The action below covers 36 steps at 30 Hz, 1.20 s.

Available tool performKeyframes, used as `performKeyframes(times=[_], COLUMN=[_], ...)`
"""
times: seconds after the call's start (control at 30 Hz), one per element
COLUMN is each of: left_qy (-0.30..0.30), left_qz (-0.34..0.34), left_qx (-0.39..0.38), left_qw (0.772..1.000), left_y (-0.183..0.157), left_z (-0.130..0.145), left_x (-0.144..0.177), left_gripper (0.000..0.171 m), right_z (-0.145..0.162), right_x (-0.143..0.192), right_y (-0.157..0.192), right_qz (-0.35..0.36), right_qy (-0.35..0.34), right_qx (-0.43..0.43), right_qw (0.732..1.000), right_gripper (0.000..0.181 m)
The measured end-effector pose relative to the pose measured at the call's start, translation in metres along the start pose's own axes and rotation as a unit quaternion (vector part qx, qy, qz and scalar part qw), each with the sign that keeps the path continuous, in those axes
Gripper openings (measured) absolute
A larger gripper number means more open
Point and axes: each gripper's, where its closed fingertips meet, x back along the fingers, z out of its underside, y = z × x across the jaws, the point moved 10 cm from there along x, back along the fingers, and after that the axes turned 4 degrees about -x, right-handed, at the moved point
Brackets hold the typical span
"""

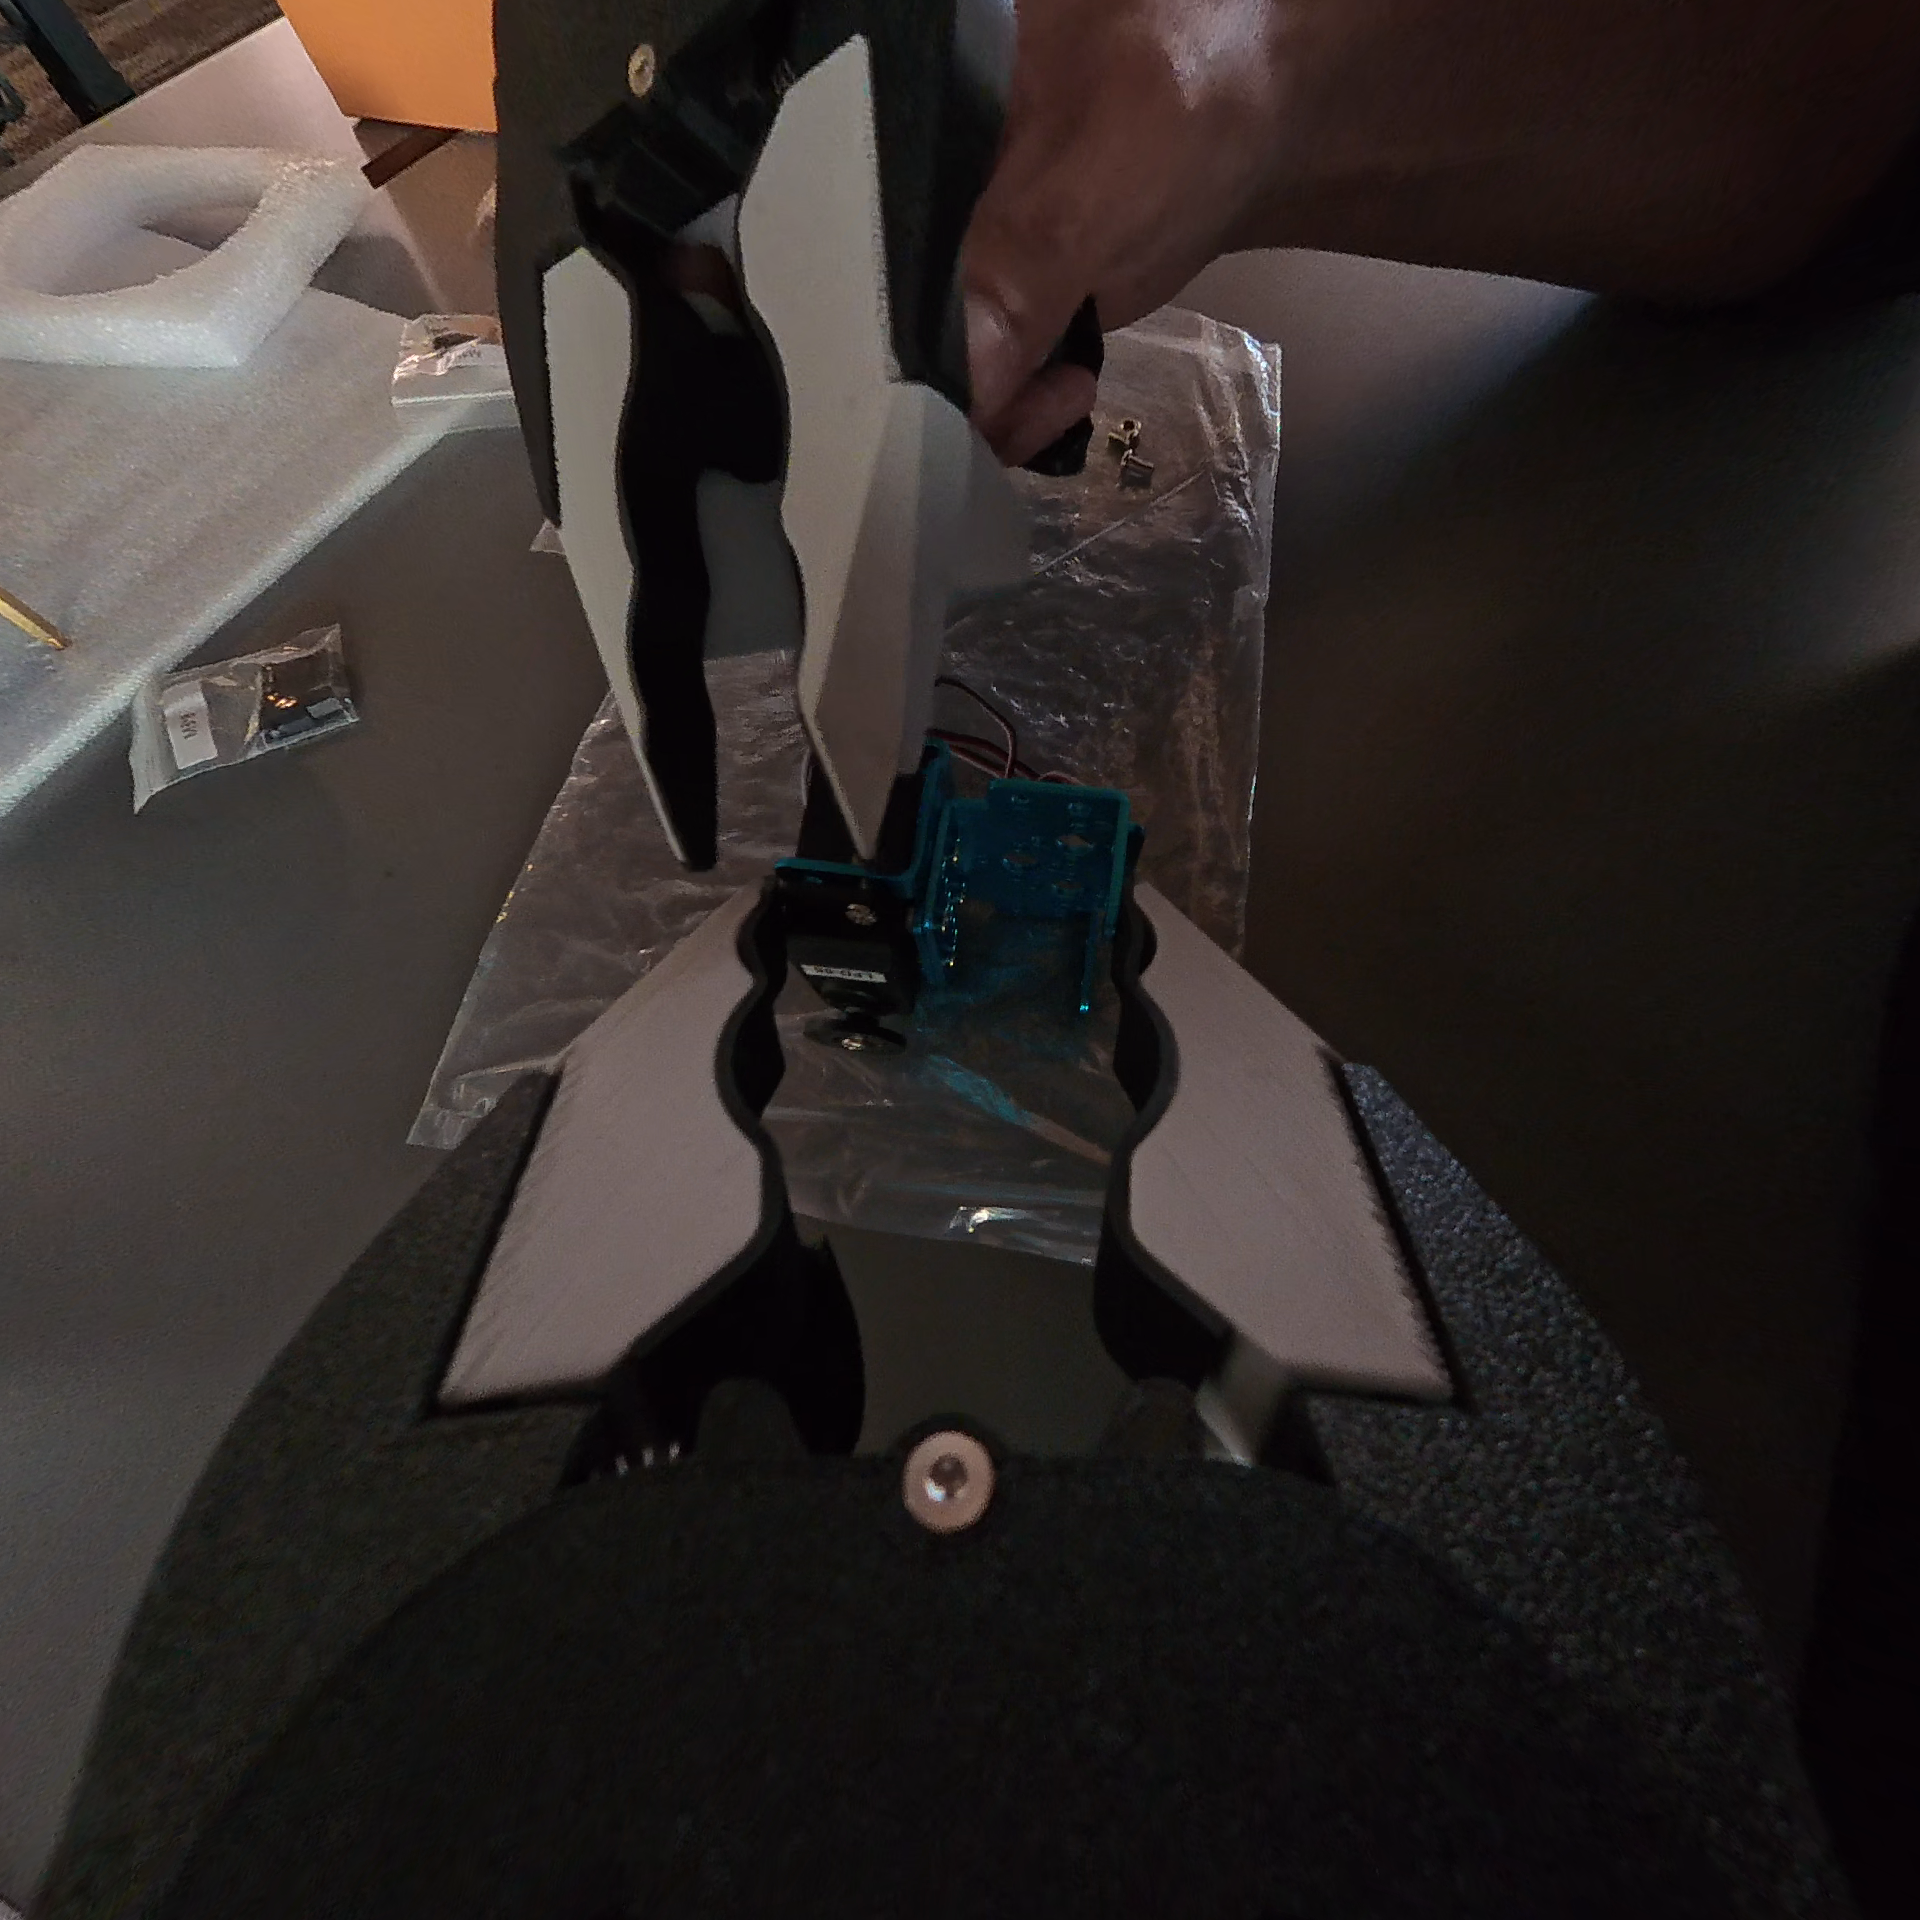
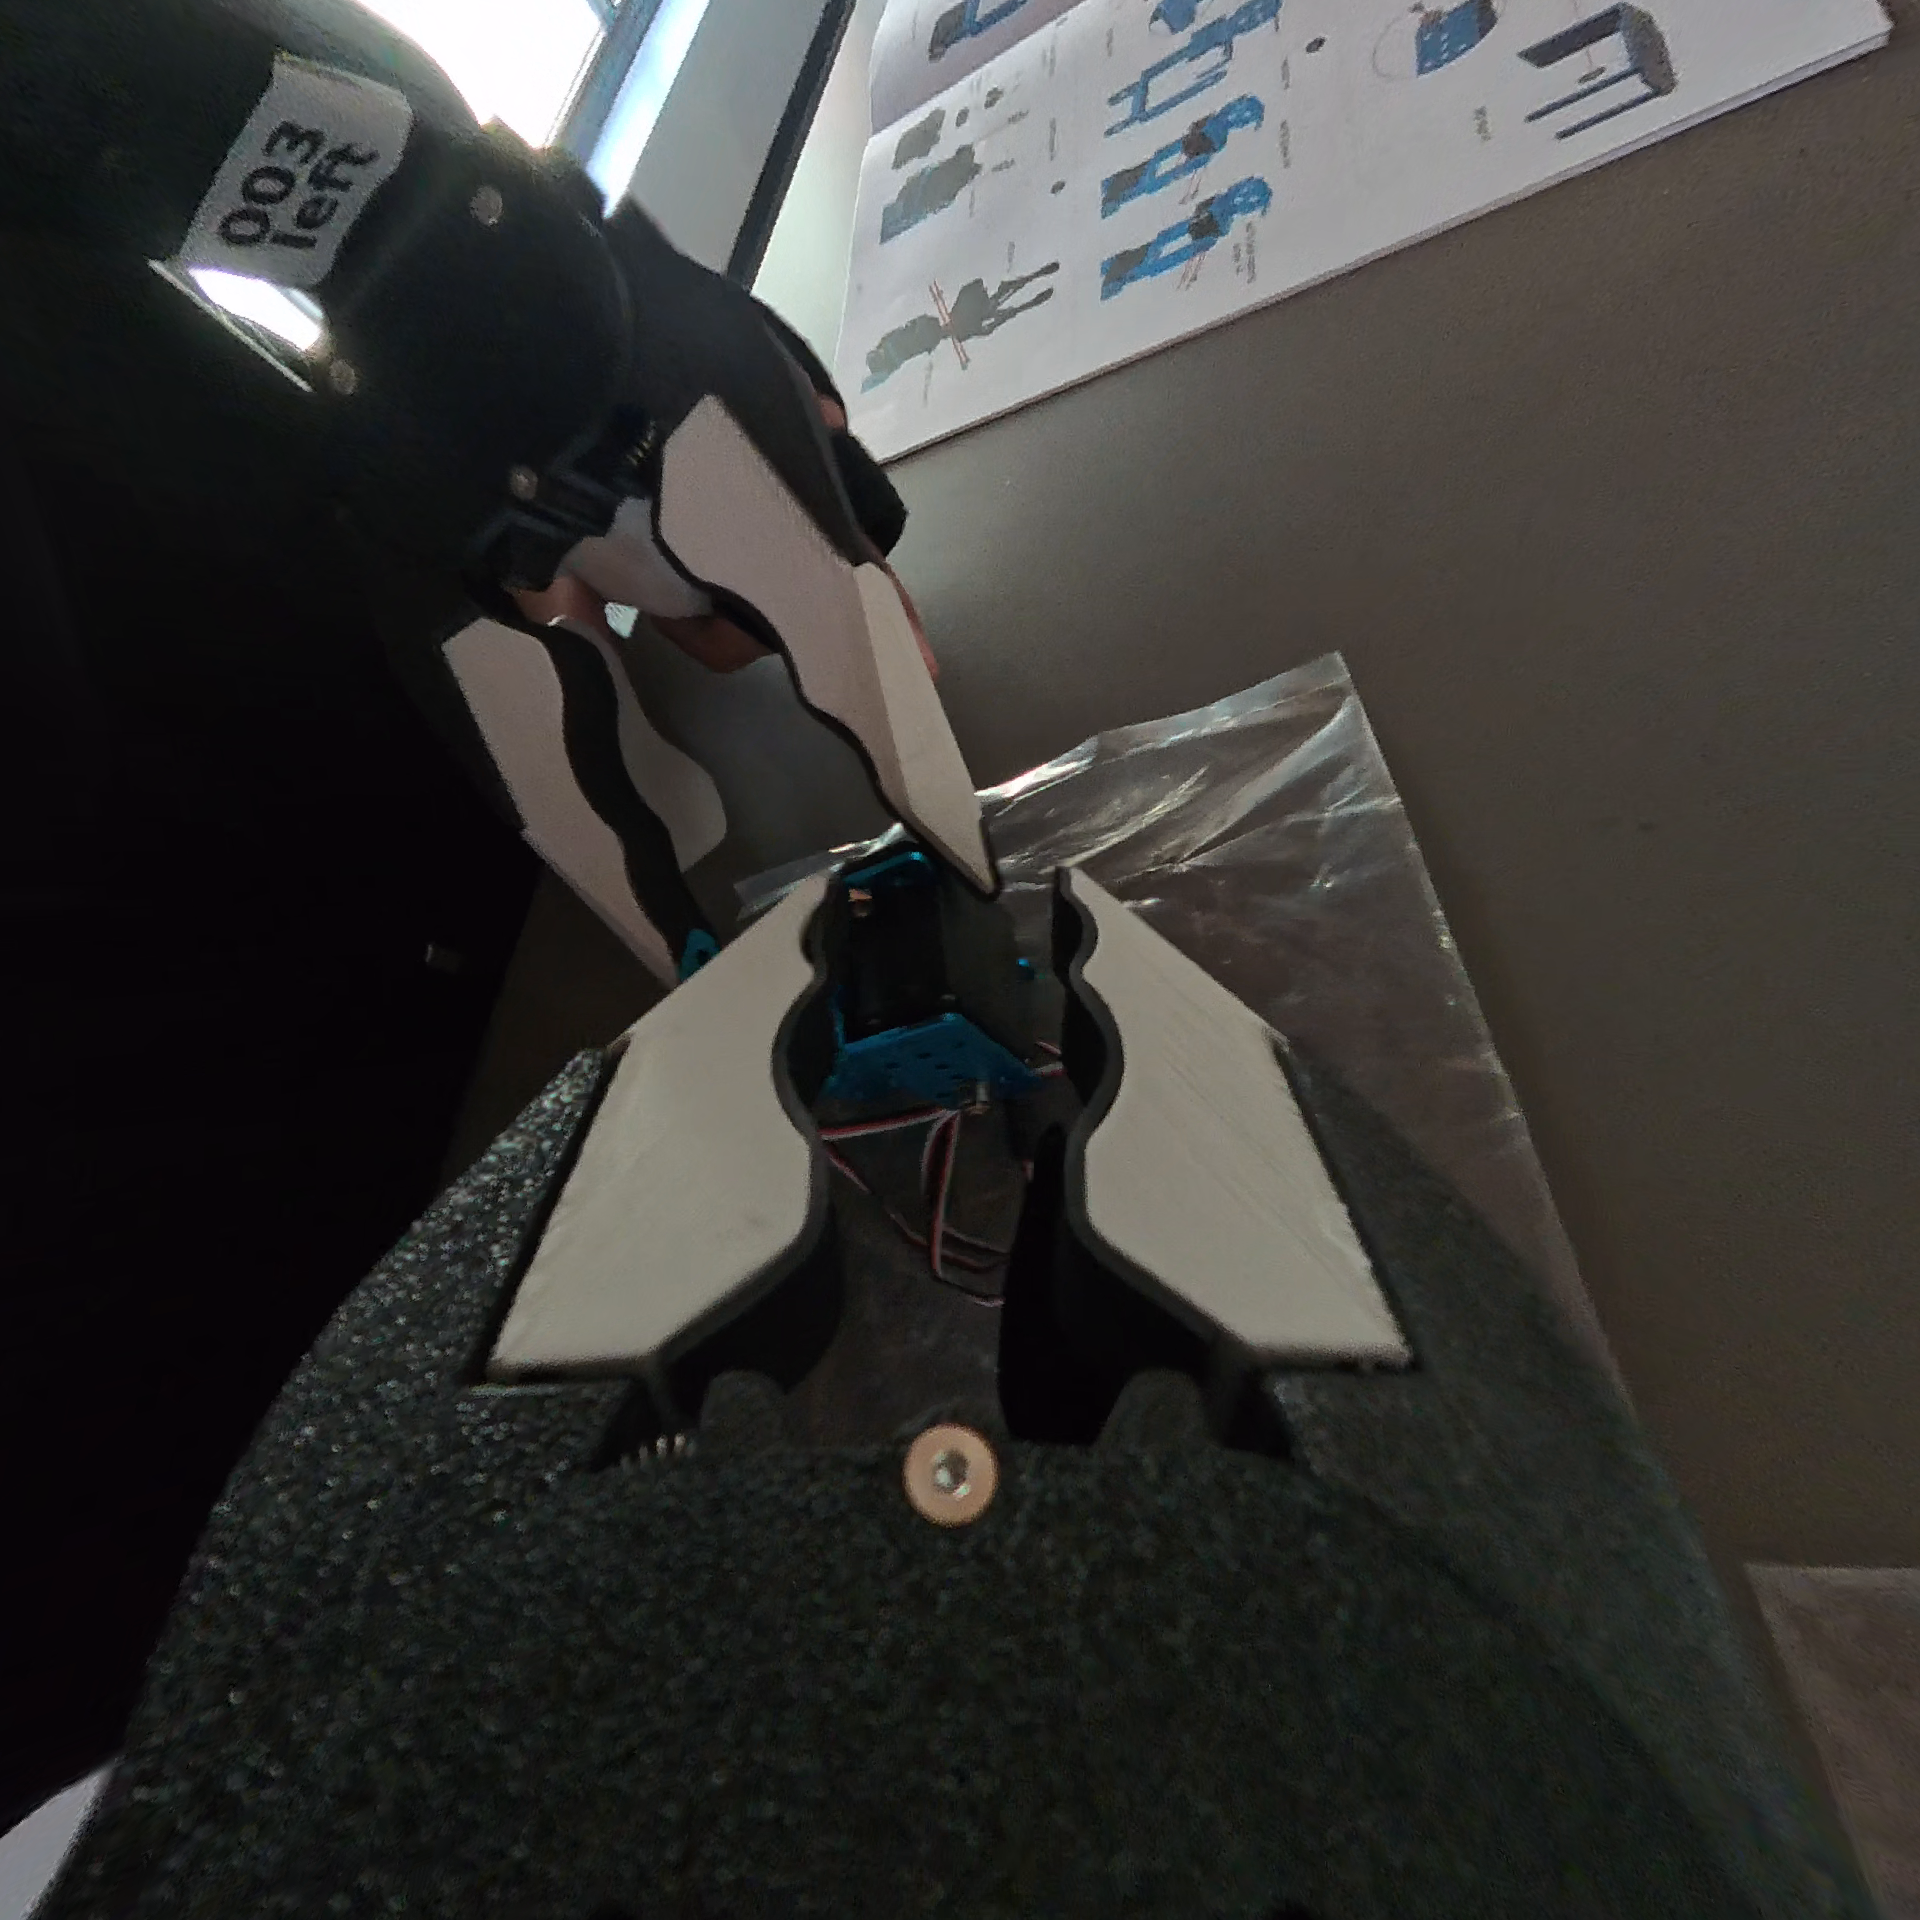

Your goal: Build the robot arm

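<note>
A black servo (image 1: 847, 956) fixed in a blue metal bracket (image 1: 1039, 894) sits between the fingertips of my left gripper (image 1: 948, 920), which is shut on it from both sides, just above a clear plastic bag (image 1: 1143, 623). My right gripper (image 1: 781, 852) comes down from above, held by a hand (image 1: 1143, 208). It is open, and one fingertip touches the bracket's top edge. In the right wrist view the servo (image 2: 894, 966) and bracket (image 2: 914, 1075) lie between the fingers of the right gripper (image 2: 945, 888), with the left gripper (image 2: 831, 927) reaching in from the upper left. Red, white and black wires (image 2: 935, 1164) trail from the servo.
A white foam block (image 1: 135, 260) lies at the far left of the grey table. Two small zip bags of parts (image 1: 249, 707) (image 1: 447, 358) lie to the left, and small brass parts (image 1: 1127, 447) behind the bag. A printed picture sheet (image 2: 1195, 177) lies farther off.
</note>
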Motion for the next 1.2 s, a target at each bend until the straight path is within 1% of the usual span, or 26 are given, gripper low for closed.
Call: performKeyframes(times=[0.07,0.17,0.23,0.3,0.33,0.37,0.47,0.5,0.57,0.63,0.67,0.73,0.8,0.87,0.9,0.93,1.0,1.03,1.1,1.13,1.17,1.2], left_qy=[-0.001,-0.002,-0.001,-0.003,-0.004,-0.004,-0.006,-0.006,-0.005,-0.006,-0.006,-0.007,-0.006,-0.005,-0.006,-0.008,-0.008,-0.009,-0.009,-0.009,-0.008,-0.009], left_qz=[0.0,0.001,0.001,0.001,0.001,0.002,0.002,0.002,0.002,0.003,0.003,0.003,0.003,0.003,0.004,0.005,0.007,0.007,0.008,0.008,0.007,0.008], left_qx=[0.0,0.0,-0.001,-0.001,0.0,0.0,0.0,-0.001,-0.001,-0.001,-0.001,0.0,-0.001,-0.001,-0.002,-0.002,-0.001,0.0,-0.001,-0.002,-0.001,-0.002], left_qw=[1.0,1.0,1.0,1.0,1.0,1.0,1.0,1.0,1.0,1.0,1.0,1.0,1.0,1.0,1.0,1.0,1.0,1.0,1.0,1.0,1.0,1.0], left_y=[0.0,0.0,0.0,-0.001,-0.001,-0.001,-0.001,-0.001,-0.001,-0.001,-0.001,-0.001,-0.002,-0.002,-0.002,-0.003,-0.002,-0.002,-0.002,-0.002,-0.002,-0.002], left_z=[0.0,0.0,0.0,0.0,0.0,0.0,0.0,0.0,0.0,0.001,0.001,0.001,0.0,0.0,0.0,0.0,0.0,0.0,0.0,0.0,0.0,0.0], left_x=[0.0,0.0,0.0,0.0,0.0,0.0,0.0,0.0,0.0,0.001,0.001,0.001,0.0,0.001,0.001,0.0,0.0,0.0,0.0,0.0,0.0,0.0], left_gripper=[0.063,0.064,0.064,0.064,0.064,0.064,0.063,0.063,0.063,0.063,0.063,0.063,0.063,0.063,0.063,0.063,0.063,0.063,0.063,0.063,0.063,0.063], right_z=[-0.001,-0.001,0.001,0.0,0.0,0.0,0.001,0.002,0.001,0.0,0.0,-0.001,0.001,0.001,0.0,0.0,-0.002,-0.002,0.002,0.001,0.0,-0.001], right_x=[0.004,0.004,0.0,0.001,0.003,0.005,0.003,0.0,0.0,0.003,0.006,0.006,0.001,0.001,0.004,0.008,0.009,0.008,0.0,0.0,0.0,0.004], right_y=[-0.004,0.0,0.001,-0.002,-0.005,-0.005,-0.001,-0.002,-0.004,-0.008,-0.008,-0.003,-0.002,-0.006,-0.011,-0.013,-0.006,-0.003,-0.002,-0.003,-0.006,-0.008], right_qz=[0.009,-0.01,-0.007,0.002,0.008,0.01,-0.023,-0.018,-0.011,0.006,0.004,-0.028,-0.015,-0.004,0.022,0.037,-0.009,-0.02,-0.01,-0.01,-0.004,0.007], right_qy=[-0.009,-0.01,0.008,-0.002,-0.007,-0.011,-0.002,0.007,0.0,-0.01,-0.015,-0.02,0.002,0.0,-0.007,-0.014,-0.019,-0.014,0.014,0.007,0.006,-0.001], right_qx=[-0.005,-0.003,0.005,-0.005,-0.006,-0.005,-0.01,-0.008,-0.011,-0.013,-0.011,-0.014,-0.005,-0.012,-0.011,-0.002,-0.008,-0.006,0.007,0.001,-0.003,-0.005], right_qw=[1.0,1.0,1.0,1.0,1.0,1.0,1.0,1.0,1.0,1.0,1.0,0.999,1.0,1.0,1.0,0.999,1.0,1.0,1.0,1.0,1.0,1.0], right_gripper=[0.034,0.038,0.042,0.038,0.033,0.034,0.041,0.041,0.043,0.036,0.037,0.043,0.043,0.045,0.032,0.032,0.045,0.049,0.053,0.047,0.049,0.041])
